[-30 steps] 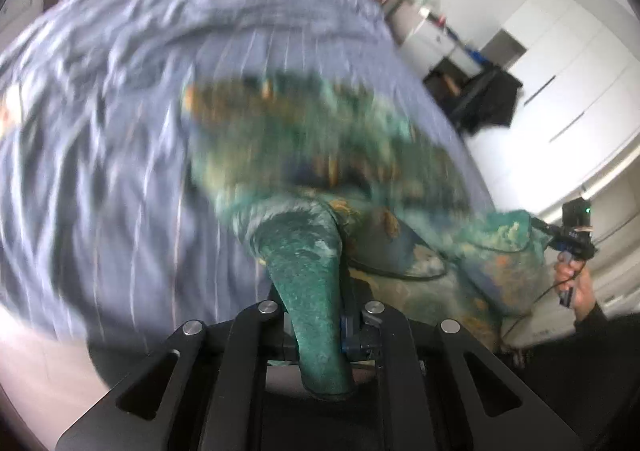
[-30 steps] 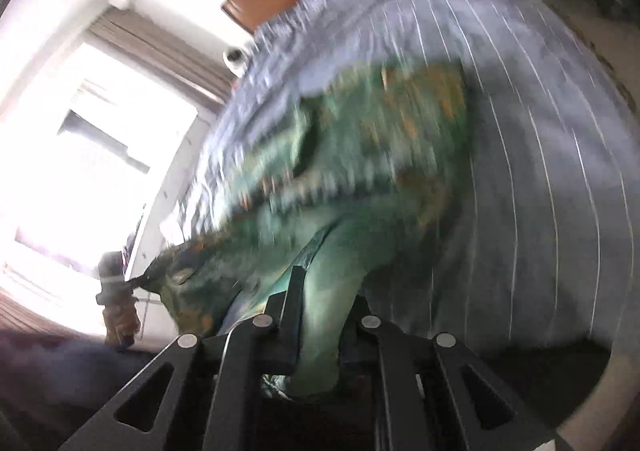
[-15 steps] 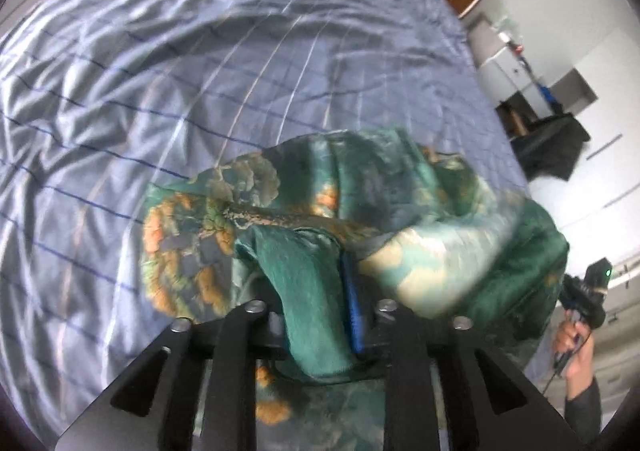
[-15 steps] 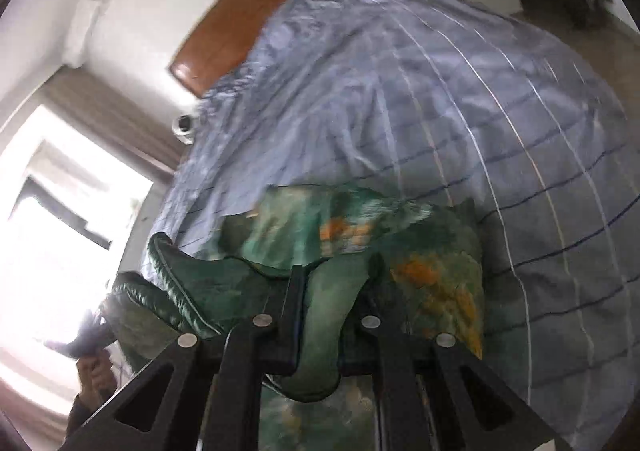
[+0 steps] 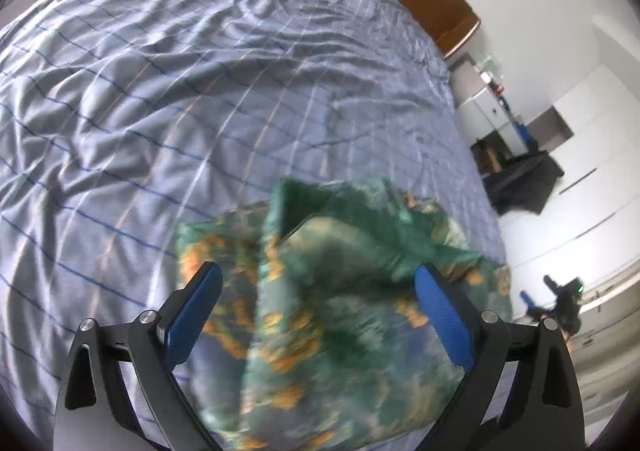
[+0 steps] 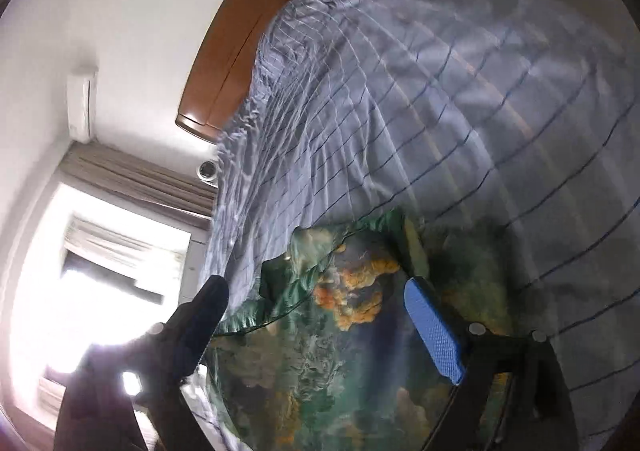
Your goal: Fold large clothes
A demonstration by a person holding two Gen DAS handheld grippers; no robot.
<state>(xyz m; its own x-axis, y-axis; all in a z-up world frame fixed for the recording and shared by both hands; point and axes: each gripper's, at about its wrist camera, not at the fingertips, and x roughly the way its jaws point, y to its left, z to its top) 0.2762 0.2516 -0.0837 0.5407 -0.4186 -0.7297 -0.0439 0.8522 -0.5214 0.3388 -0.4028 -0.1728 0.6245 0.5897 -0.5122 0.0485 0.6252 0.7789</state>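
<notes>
My left hand-held gripper [image 5: 316, 315] and right hand-held gripper [image 6: 316, 315] both have jaws opening wide, no pad pressing cloth. The green floral garment [image 5: 344, 311] lies bunched on the striped bed cover [image 5: 200, 91], directly ahead of and below both, spanning sideways between them, with neither hand clearly nearer. I'd guess the next grab is a near edge, though blur hides the hems.

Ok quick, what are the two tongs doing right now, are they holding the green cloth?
Left tongs: opening wide, pads off the green cloth lying between them.
Right tongs: opening wide too, nothing gripped; the cloth lies on the bed.
</notes>
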